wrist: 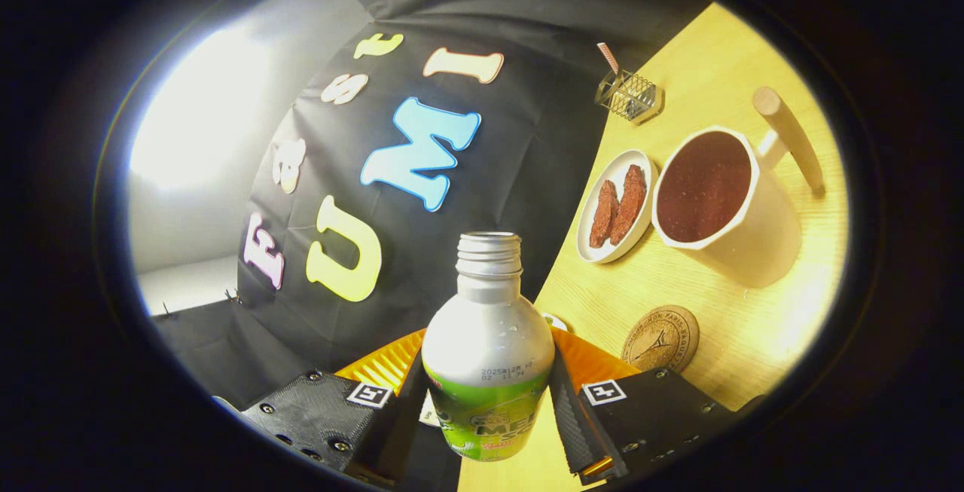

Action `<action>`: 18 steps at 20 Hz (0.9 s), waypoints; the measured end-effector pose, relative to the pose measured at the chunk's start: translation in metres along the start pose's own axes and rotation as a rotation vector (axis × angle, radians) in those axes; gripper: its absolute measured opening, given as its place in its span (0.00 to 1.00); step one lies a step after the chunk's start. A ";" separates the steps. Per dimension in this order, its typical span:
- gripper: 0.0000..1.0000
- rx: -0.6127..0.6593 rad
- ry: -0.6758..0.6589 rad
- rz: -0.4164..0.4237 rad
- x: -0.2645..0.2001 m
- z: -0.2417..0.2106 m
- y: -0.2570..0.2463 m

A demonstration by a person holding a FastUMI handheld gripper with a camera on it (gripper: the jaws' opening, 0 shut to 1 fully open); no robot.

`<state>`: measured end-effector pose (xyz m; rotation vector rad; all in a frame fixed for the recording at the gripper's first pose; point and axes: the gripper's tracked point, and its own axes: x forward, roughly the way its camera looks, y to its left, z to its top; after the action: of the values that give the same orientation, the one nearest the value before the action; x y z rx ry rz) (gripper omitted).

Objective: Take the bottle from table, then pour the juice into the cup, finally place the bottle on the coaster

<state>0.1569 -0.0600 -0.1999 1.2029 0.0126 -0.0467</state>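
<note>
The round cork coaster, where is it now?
On the wooden table, the round cork coaster lies beyond the tool's fingers, nearer than the white cup.

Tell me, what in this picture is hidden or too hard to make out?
- Bottle, clamped between the gripper fingers: its base is cut off at the view's edge and its open neck faces away, so any juice left is unseen.
- Coaster: engraving too small to read.
- Cup: depth of its dark contents is unclear.
- Wire holder: too small to tell what the stick in it is.
</note>
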 end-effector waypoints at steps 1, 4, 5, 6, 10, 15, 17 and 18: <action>0.76 0.021 -0.006 0.010 -0.001 0.002 0.001; 0.77 0.097 -0.022 0.030 -0.002 0.007 0.001; 0.77 0.127 -0.026 0.038 -0.001 0.008 0.001; 0.76 0.154 -0.029 0.042 0.000 0.009 0.001; 0.76 0.201 -0.036 0.041 -0.001 0.008 -0.003; 0.76 0.296 -0.061 0.070 -0.004 0.018 -0.005; 0.76 0.312 -0.067 0.069 -0.005 0.020 -0.004; 0.76 0.320 -0.069 0.069 -0.005 0.021 -0.004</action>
<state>0.1518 -0.0814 -0.1962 1.5198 -0.1004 -0.0304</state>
